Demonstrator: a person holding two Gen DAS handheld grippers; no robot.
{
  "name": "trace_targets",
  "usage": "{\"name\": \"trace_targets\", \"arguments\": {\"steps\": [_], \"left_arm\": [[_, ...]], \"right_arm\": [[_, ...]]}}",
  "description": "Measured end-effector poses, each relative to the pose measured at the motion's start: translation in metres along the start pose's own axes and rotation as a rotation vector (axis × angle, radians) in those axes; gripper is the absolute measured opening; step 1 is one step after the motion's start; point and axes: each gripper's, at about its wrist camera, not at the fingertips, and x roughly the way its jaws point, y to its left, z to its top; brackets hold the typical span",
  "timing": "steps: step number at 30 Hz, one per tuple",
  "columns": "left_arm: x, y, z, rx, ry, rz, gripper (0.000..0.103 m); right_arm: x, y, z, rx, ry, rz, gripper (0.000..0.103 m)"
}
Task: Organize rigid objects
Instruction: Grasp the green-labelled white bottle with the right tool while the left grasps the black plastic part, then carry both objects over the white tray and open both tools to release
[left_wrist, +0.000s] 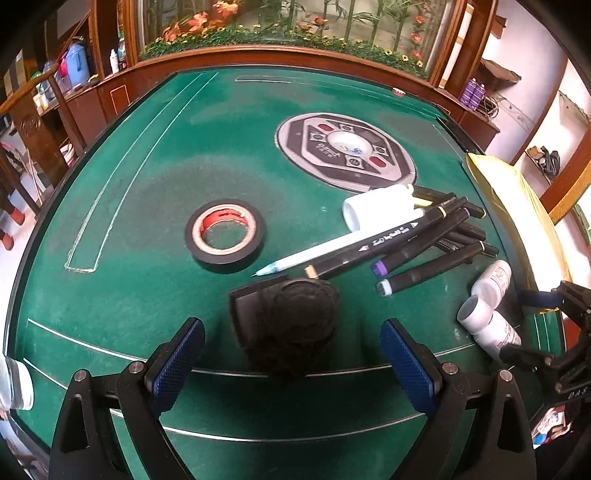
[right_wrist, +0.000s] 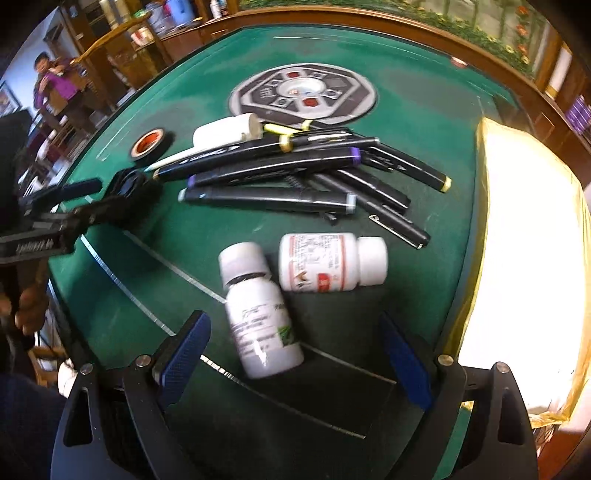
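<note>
A heap of black markers (right_wrist: 295, 173) lies on a green felt table (left_wrist: 147, 184), their long axes running mostly left to right in the right wrist view, caps purple, pale blue and yellow; the print on the barrels is too blurred to read. Just in front lie two white pill bottles (right_wrist: 295, 280), both on their sides, labels illegible. The right gripper (right_wrist: 295, 350) hovers wide open around the nearer bottle. The left gripper (left_wrist: 291, 354) is also spread open, over a black round object (left_wrist: 288, 325). A roll of black tape (left_wrist: 225, 230) lies flat nearby.
</note>
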Motion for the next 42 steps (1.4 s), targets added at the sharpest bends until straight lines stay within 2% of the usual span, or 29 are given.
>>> {"name": "trace_targets", "arguments": {"steps": [2,3,4,5,6,10,14,15,17,18,20,21,23,30,33,38,42], "left_arm": [[-0.002,0.009,0.001,-0.02,-0.005,0.002,0.098],[-0.003,0.012,0.002,-0.03,-0.004,0.004,0.098],[-0.002,0.016,0.003,-0.04,0.001,0.008,0.098],[-0.002,0.019,0.004,-0.049,0.006,0.008,0.098],[-0.001,0.021,0.005,-0.052,0.01,0.005,0.098],[0.002,0.018,0.008,-0.039,0.023,-0.008,0.098],[0.011,0.002,0.007,0.019,0.056,-0.024,0.098],[0.013,-0.002,0.006,0.033,0.06,-0.016,0.098],[0.021,-0.006,0.005,0.056,0.076,0.017,0.098],[0.026,-0.007,0.005,0.065,0.092,0.037,0.096],[0.032,-0.009,0.003,0.082,0.095,0.077,0.082],[0.031,-0.011,0.002,0.098,0.086,0.082,0.076],[0.029,-0.011,0.003,0.111,0.082,0.072,0.071],[0.024,-0.006,0.001,0.079,0.069,0.042,0.07],[0.018,-0.007,0.003,0.072,0.048,0.021,0.07],[0.007,-0.014,0.008,0.085,0.018,0.0,0.07],[-0.002,-0.027,0.015,0.1,-0.007,-0.034,0.07]], "right_arm": [[0.0,0.003,0.001,-0.014,-0.003,0.012,0.089],[0.002,0.004,0.002,-0.014,0.004,0.022,0.08],[0.004,0.004,0.002,-0.01,0.013,0.038,0.067],[0.009,0.004,0.004,-0.003,0.03,0.048,0.062],[0.013,0.004,0.004,0.005,0.046,0.061,0.052],[0.021,0.005,0.007,0.018,0.059,0.062,0.05],[0.025,0.013,0.012,-0.016,0.058,0.039,0.05],[0.026,0.015,0.013,-0.022,0.057,0.034,0.048],[0.027,0.017,0.014,-0.033,0.057,0.031,0.034],[0.026,0.018,0.013,-0.037,0.058,0.029,0.034],[0.026,0.016,0.012,-0.028,0.061,0.034,0.034],[0.025,0.015,0.011,-0.022,0.056,0.039,0.034],[0.024,0.015,0.009,-0.018,0.055,0.045,0.034],[0.029,0.016,0.01,-0.026,0.059,0.045,0.033],[0.025,0.015,0.007,-0.007,0.041,0.099,0.033],[0.014,0.02,0.008,-0.025,-0.021,0.132,0.033],[0.003,0.012,0.006,0.012,-0.053,0.152,0.033]]}}
